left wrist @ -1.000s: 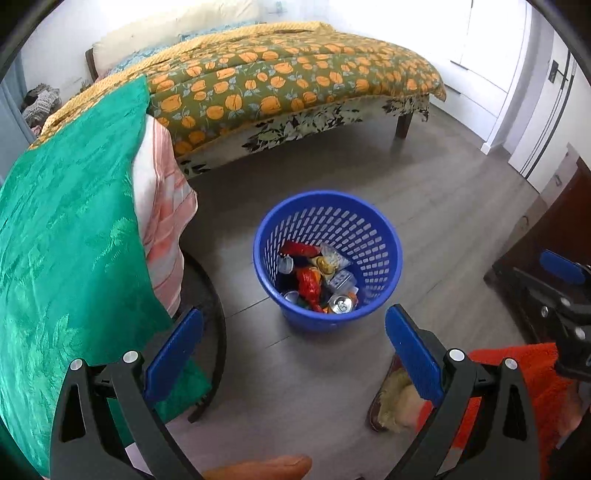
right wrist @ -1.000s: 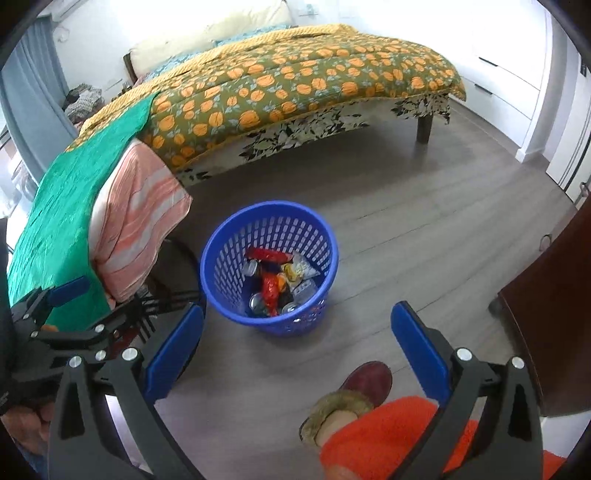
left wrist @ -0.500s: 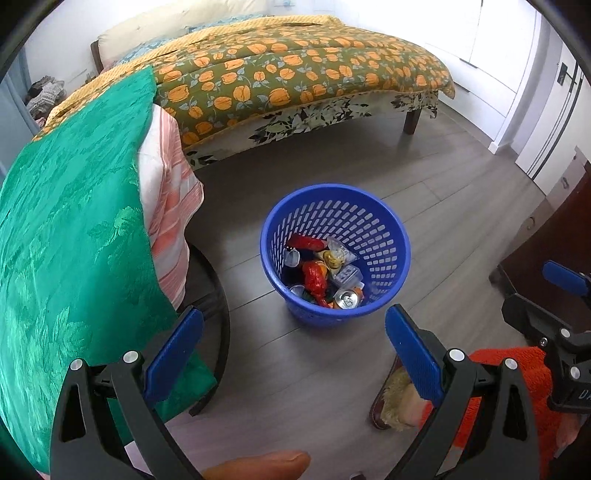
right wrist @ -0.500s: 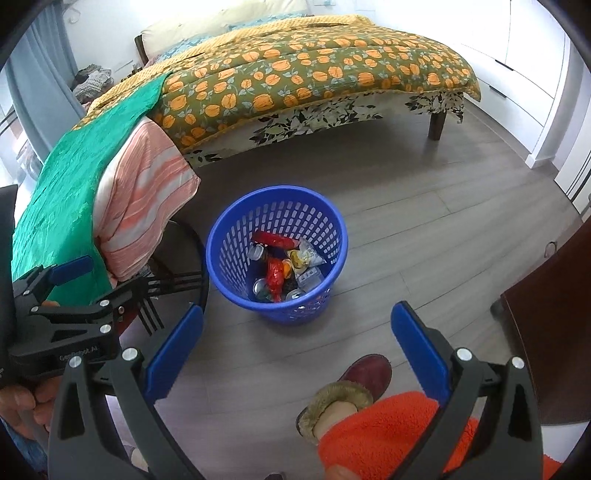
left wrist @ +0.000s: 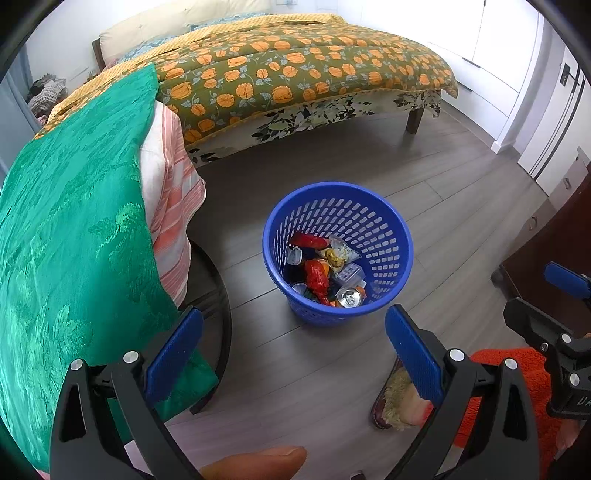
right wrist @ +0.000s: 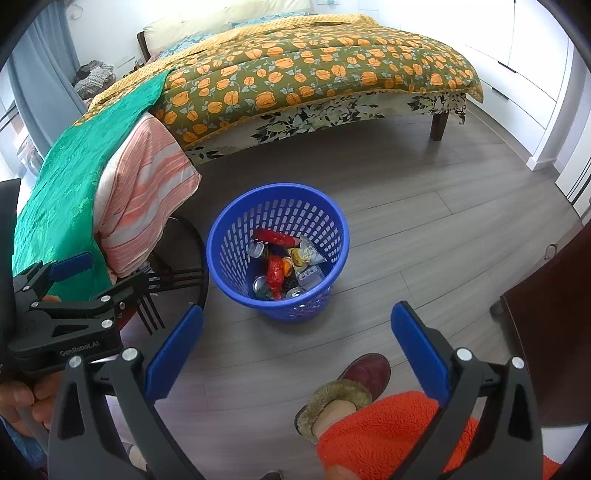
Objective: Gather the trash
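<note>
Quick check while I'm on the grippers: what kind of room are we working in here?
A bedroom, most likely in a home. A bed with a flowered cover fills the back, there is a pillow at its head, and a blue trash basket stands on the wood-look floor.

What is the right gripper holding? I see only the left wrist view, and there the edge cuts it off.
Observer: Nothing. The right gripper has its fingers wide apart, with only floor and the foot of the basket between them.
Operator: Which way does my slipper point? I see only its fur.
Observer: The slipper has a dark red toe that points toward the basket and stops short of it.
Operator: What is under the striped cloth?
Observer: Thin black prongs fan out below it, next to the black ring.
</note>
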The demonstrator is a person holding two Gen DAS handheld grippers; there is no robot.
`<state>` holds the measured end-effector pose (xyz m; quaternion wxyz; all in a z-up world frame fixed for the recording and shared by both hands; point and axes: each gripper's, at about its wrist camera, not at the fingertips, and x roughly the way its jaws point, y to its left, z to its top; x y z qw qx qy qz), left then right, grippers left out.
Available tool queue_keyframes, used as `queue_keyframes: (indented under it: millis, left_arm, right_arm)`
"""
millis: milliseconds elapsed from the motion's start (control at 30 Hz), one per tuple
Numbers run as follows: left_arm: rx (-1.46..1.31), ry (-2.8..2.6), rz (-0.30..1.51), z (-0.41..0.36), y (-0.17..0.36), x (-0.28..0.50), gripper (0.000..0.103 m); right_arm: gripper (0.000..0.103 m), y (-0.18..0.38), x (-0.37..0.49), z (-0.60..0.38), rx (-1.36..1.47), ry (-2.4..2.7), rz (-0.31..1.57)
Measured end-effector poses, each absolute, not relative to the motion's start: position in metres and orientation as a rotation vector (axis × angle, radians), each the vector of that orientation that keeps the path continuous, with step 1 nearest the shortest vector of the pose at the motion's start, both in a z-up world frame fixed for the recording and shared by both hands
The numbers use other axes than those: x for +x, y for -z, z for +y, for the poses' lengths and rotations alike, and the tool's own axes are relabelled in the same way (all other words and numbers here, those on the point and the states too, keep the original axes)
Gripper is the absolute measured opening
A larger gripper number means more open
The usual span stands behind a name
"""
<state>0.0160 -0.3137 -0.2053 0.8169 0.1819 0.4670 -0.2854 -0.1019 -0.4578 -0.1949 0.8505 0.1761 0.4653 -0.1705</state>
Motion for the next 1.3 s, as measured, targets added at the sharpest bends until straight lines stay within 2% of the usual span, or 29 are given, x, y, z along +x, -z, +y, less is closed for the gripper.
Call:
queue_keyframes:
  millis: [1300]
  left_arm:
    - [0.386, 0.605, 0.984, -0.3085, 0.2058, 0.0207, 0.098]
  right_arm:
    - [0.098, 0.1954, -0.1015, -0.4567, 0.37, 0.356, 0.985]
